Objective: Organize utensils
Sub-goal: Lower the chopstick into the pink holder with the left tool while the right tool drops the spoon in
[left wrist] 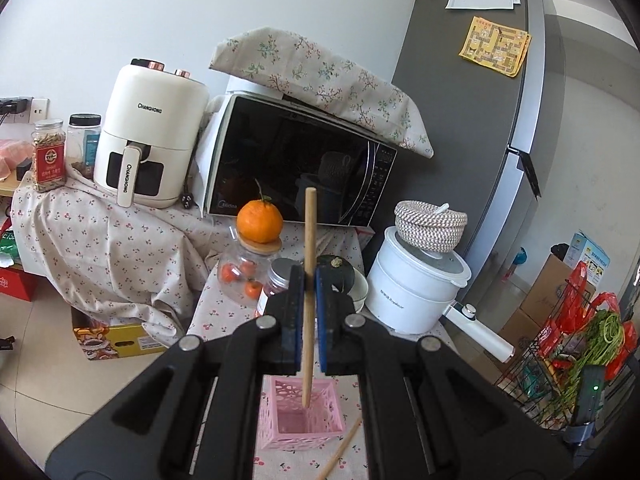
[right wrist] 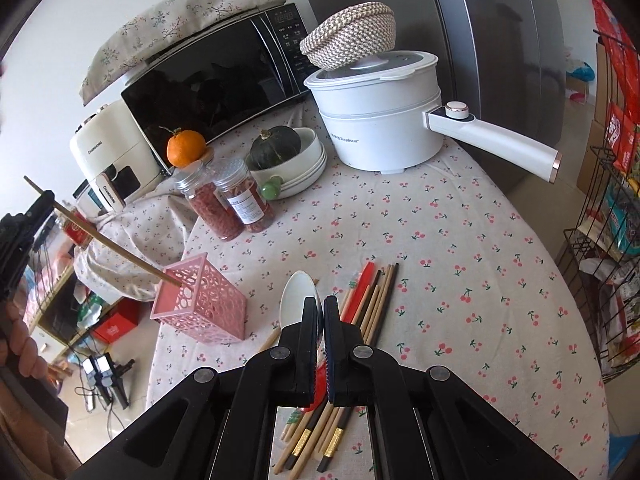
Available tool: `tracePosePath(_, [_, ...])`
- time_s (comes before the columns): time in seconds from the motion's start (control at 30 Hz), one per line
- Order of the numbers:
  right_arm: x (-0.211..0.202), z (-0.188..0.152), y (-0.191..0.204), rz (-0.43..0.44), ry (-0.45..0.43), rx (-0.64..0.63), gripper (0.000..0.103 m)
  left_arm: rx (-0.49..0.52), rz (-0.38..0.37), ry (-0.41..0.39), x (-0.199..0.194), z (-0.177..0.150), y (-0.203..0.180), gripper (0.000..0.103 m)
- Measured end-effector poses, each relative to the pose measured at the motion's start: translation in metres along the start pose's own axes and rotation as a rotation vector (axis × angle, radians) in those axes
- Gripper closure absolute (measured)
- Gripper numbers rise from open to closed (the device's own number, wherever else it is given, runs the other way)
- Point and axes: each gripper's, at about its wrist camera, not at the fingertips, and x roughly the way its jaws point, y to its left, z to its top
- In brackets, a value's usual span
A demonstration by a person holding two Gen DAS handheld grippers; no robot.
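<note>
My left gripper (left wrist: 308, 276) is shut on a wooden chopstick (left wrist: 309, 240), held upright with its lower tip just inside the open top of the pink lattice holder (left wrist: 320, 428). In the right wrist view the same chopstick (right wrist: 100, 240) slants down into the pink holder (right wrist: 212, 300), and the left gripper (right wrist: 38, 206) shows at the far left. My right gripper (right wrist: 322, 304) is shut and empty, hovering over a pile of chopsticks (right wrist: 376, 300) and a white spoon (right wrist: 298, 296) on the cherry-print tablecloth (right wrist: 460, 260).
Behind the holder stand two jars of red goods (right wrist: 232, 204), an orange (right wrist: 186, 148) on a jar, a squash in stacked white bowls (right wrist: 304, 164), a white electric pot (right wrist: 384, 120) and a microwave (right wrist: 208, 80). A wire rack (right wrist: 608, 200) stands right. Another chopstick (left wrist: 340, 452) lies beside the holder.
</note>
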Motion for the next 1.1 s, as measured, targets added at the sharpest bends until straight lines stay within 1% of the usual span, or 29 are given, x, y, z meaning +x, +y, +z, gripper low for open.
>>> tracePosePath(0.1, [-0.005, 0.0, 0.004, -0.026, -0.043, -0.021, 0.1, -0.031, 0.026, 0.04, 0.018, -0.01, 0.01, 0.097])
tracePosePath(0.17, [-0.009, 0.002, 0.011, -0.035, -0.072, -0.039, 0.1, -0.059, 0.027, 0.078, 0.03, -0.015, 0.018, 0.097])
tracePosePath(0.23, [-0.013, 0.006, 0.02, -0.038, -0.11, -0.057, 0.1, -0.081, 0.034, 0.1, 0.037, -0.02, 0.022, 0.097])
tracePosePath(0.43, [-0.024, 0.027, 0.057, 0.004, -0.235, -0.105, 0.1, -0.08, 0.035, 0.146, 0.05, -0.028, 0.024, 0.097])
tracePosePath(0.53, [-0.019, 0.039, 0.077, 0.01, -0.278, -0.126, 0.1, -0.091, 0.024, 0.189, 0.055, -0.03, 0.026, 0.096])
tracePosePath(0.57, [-0.016, 0.041, 0.084, 0.01, -0.29, -0.128, 0.1, -0.096, 0.027, 0.192, 0.055, -0.03, 0.027, 0.095])
tracePosePath(0.6, [-0.012, 0.044, 0.09, 0.004, -0.302, -0.129, 0.1, -0.1, 0.03, 0.198, 0.055, -0.029, 0.028, 0.087])
tracePosePath(0.63, [-0.008, 0.045, 0.096, -0.003, -0.311, -0.131, 0.1, -0.107, 0.026, 0.204, 0.053, -0.028, 0.029, 0.082])
tracePosePath(0.7, [0.003, 0.048, 0.104, -0.014, -0.32, -0.126, 0.1, -0.117, 0.034, 0.202, 0.047, -0.025, 0.031, 0.061])
tracePosePath(0.73, [0.009, 0.05, 0.107, -0.019, -0.321, -0.122, 0.1, -0.119, 0.04, 0.205, 0.045, -0.023, 0.032, 0.057])
tracePosePath(0.77, [0.014, 0.05, 0.111, -0.026, -0.323, -0.118, 0.1, -0.115, 0.049, 0.217, 0.044, -0.022, 0.033, 0.051])
tracePosePath(0.83, [0.026, 0.051, 0.118, -0.038, -0.324, -0.115, 0.1, -0.103, 0.076, 0.247, 0.04, -0.022, 0.035, 0.046])
tracePosePath(0.9, [0.035, 0.051, 0.125, -0.053, -0.328, -0.118, 0.1, -0.08, 0.11, 0.277, 0.036, -0.023, 0.039, 0.037])
tracePosePath(1.0, [0.048, 0.05, 0.134, -0.088, -0.337, -0.135, 0.099, -0.048, 0.17, 0.313, 0.03, -0.026, 0.048, 0.031])
tracePosePath(1.07, [0.056, 0.049, 0.138, -0.108, -0.334, -0.14, 0.099, -0.032, 0.198, 0.339, 0.027, -0.029, 0.052, 0.027])
tracePosePath(1.1, [0.061, 0.048, 0.139, -0.118, -0.331, -0.138, 0.099, -0.024, 0.206, 0.352, 0.026, -0.03, 0.054, 0.026])
